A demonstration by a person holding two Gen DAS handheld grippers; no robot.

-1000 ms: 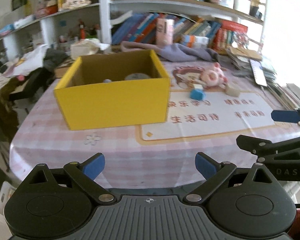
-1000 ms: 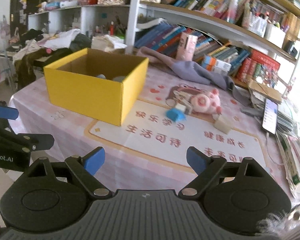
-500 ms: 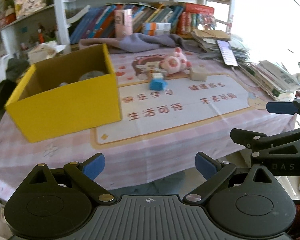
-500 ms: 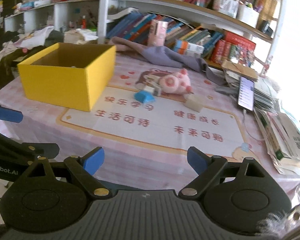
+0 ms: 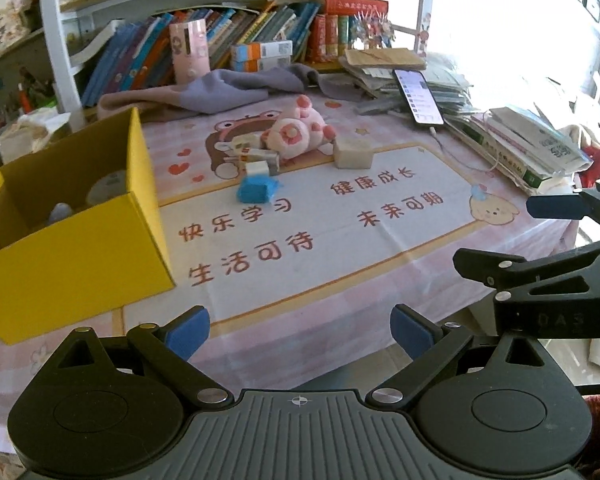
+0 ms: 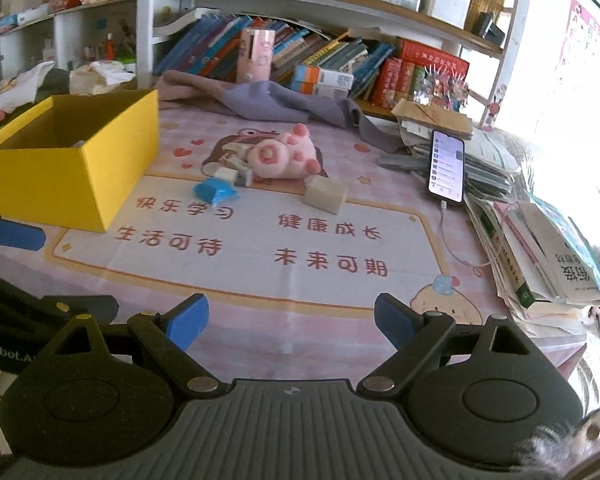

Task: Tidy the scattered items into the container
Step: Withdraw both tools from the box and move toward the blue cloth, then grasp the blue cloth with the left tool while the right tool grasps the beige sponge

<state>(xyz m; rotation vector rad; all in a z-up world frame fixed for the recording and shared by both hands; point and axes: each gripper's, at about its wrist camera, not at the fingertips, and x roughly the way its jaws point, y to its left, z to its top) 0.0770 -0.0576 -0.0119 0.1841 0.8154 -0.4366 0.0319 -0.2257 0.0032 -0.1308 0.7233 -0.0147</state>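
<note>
Bookshelves crammed with books back a table (image 5: 100, 360) under a pink checked cloth with a printed mat. On the cloth's left side sits the open yellow cardboard box (image 5: 72, 256), my container; two pale items already lie in it, though I cannot tell what they are. Right of it, near the mat's far edge, the scattered things cluster: one pink plush pig (image 5: 296, 136), one beige block (image 5: 353, 154), one crumpled blue packet (image 5: 256, 190), one small white cube (image 5: 257, 168) and a few little cartons (image 5: 242, 152) wedged against the pig, too tangled to count.

I judge the pig soft and light, so I would squeeze across its round belly. The beige block looks stiff with flat faces, easy to take across its short width. The blue packet looks thin and crinkly; I would pinch its bulk, not a corner. The white cube is small and may skid.

My left claw (image 5: 300, 330) and right claw (image 6: 290, 320) both stand spread wide, nothing between the pads, well short of the cluster.
</note>
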